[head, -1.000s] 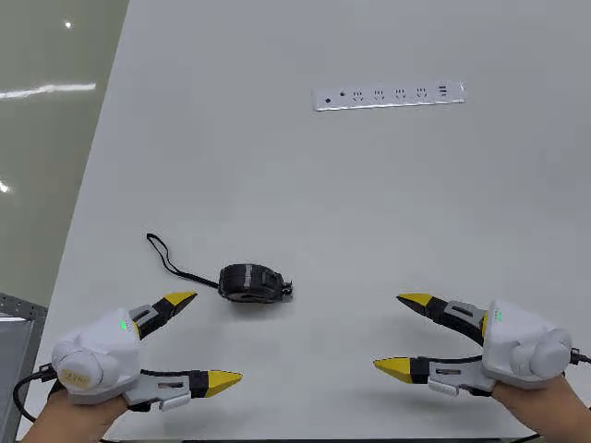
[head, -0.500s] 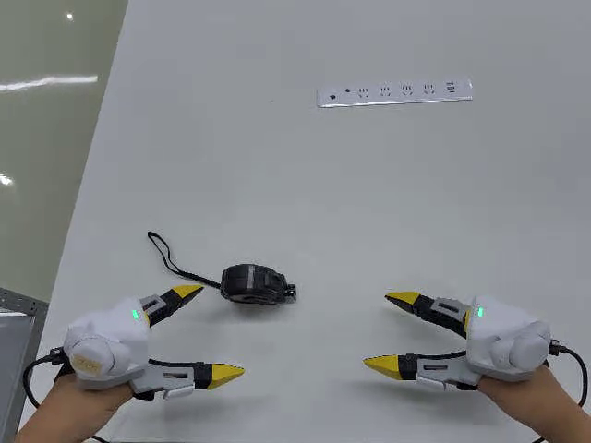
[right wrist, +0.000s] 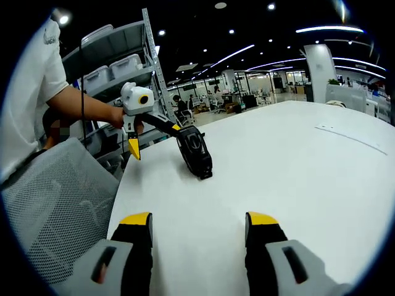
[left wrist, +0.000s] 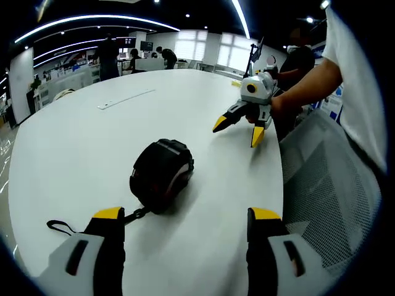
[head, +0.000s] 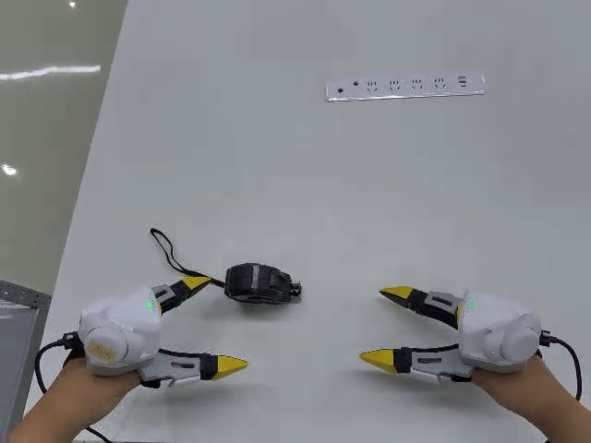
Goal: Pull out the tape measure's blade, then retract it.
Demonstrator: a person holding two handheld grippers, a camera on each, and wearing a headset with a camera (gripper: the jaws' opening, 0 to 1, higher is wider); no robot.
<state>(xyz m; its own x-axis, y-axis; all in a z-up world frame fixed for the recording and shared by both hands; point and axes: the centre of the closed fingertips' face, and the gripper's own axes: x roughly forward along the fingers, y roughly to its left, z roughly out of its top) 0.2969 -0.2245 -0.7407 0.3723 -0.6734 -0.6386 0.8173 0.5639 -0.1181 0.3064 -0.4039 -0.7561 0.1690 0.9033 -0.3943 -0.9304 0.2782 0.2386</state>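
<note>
Left gripper (head: 217, 323) jaws released, empty; right gripper (head: 384, 325) likewise. Tape measure (head: 261, 282) on counter (head: 323, 185), just right of the left far jaw tip, long axis left-right. Right gripper view: blade mouth faces right, blade seemingly retracted. Left gripper view: strap (left wrist: 137, 213) at the opposite end.

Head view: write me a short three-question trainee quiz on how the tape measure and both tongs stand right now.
1. Fill in: the left tongs and the right tongs both stand ___, holding nothing.
2. True or false: the black round tape measure has its blade pulled out across the table.
3. Which lies nearest the tape measure? A) left tongs B) right tongs C) white power strip
Key: 1 open; 2 false; 3 A.
</note>
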